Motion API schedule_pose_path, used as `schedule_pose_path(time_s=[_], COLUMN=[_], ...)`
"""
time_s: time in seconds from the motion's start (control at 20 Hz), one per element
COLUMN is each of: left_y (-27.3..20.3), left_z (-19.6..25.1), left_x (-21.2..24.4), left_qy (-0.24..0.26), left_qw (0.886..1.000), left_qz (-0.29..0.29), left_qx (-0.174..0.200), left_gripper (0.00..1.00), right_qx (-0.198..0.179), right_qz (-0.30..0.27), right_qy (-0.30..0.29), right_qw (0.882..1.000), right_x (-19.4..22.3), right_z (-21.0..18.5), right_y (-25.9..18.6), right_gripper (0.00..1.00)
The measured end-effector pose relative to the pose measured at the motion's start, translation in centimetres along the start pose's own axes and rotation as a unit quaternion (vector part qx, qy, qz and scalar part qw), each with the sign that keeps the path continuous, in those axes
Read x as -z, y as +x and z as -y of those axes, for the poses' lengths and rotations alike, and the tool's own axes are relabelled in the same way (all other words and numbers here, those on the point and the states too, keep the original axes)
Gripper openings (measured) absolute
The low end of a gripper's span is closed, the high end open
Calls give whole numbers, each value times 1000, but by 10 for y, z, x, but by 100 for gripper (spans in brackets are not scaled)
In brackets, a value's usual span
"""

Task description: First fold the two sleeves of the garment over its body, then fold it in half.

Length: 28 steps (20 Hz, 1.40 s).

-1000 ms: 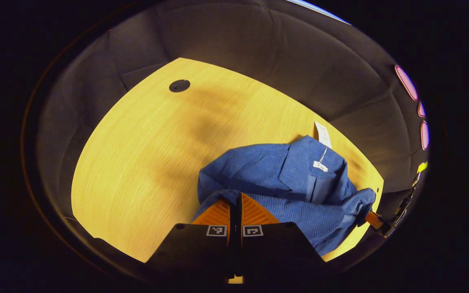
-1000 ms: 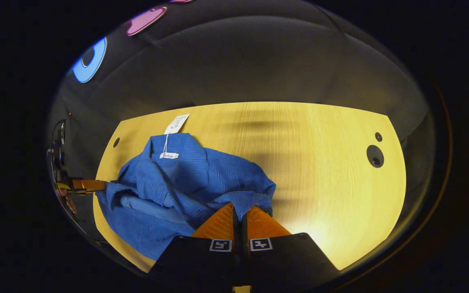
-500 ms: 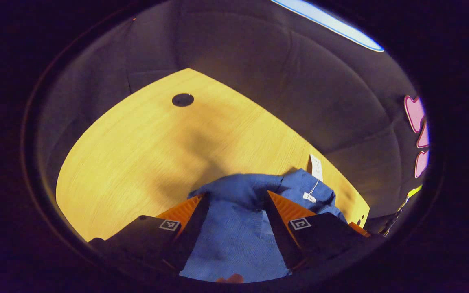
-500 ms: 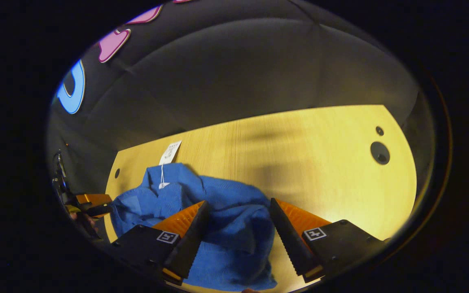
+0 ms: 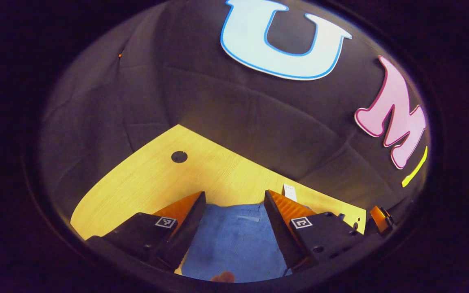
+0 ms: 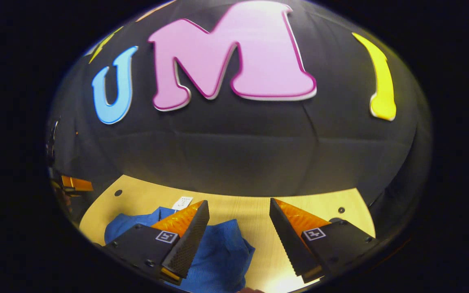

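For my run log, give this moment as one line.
left hand-held gripper: open | right hand-held gripper: open | blue garment: released, on table

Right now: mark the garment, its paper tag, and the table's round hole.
garment (image 5: 234, 248), left gripper view, flat blue fabric between the fingers.
paper tag (image 6: 182, 202), right gripper view, middle of the white card.
round hole (image 5: 179, 156), left gripper view, centre of the dark opening.
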<state>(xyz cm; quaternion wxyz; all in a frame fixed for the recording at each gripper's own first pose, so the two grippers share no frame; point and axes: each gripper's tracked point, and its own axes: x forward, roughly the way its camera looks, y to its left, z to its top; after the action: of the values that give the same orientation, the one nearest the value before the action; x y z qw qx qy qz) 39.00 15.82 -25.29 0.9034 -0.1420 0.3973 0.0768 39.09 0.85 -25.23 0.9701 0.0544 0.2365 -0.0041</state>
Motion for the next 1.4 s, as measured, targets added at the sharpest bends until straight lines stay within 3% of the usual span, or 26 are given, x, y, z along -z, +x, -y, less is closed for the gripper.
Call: schedule_pose_path(time_s=[0.2, 0.5, 0.9, 1.1, 1.4], left_y=[-49, -150, -282, -324, -385], left_z=[24, 65, 73, 71, 80], left_x=[-19, -19, 3, 39, 64], left_qy=[80, 162, 201, 202, 195], left_qw=[995, 976, 944, 937, 925], left_qz=[55, 137, 243, 262, 311], left_qx=[10, 51, 97, 110, 93], left_gripper=[84, 84, 83, 82, 82], right_qx=[2, 4, -6, -13, -17], right_qz=[47, 108, 175, 192, 224], right_qy=[-11, -42, -65, -59, -69], right_qw=[999, 993, 982, 980, 972], right_x=[-46, -89, -106, -98, -92], right_z=[-25, -78, -133, -147, -150], right_y=[-50, -151, -293, -351, -400], right_gripper=[95, 96, 96, 95, 95])
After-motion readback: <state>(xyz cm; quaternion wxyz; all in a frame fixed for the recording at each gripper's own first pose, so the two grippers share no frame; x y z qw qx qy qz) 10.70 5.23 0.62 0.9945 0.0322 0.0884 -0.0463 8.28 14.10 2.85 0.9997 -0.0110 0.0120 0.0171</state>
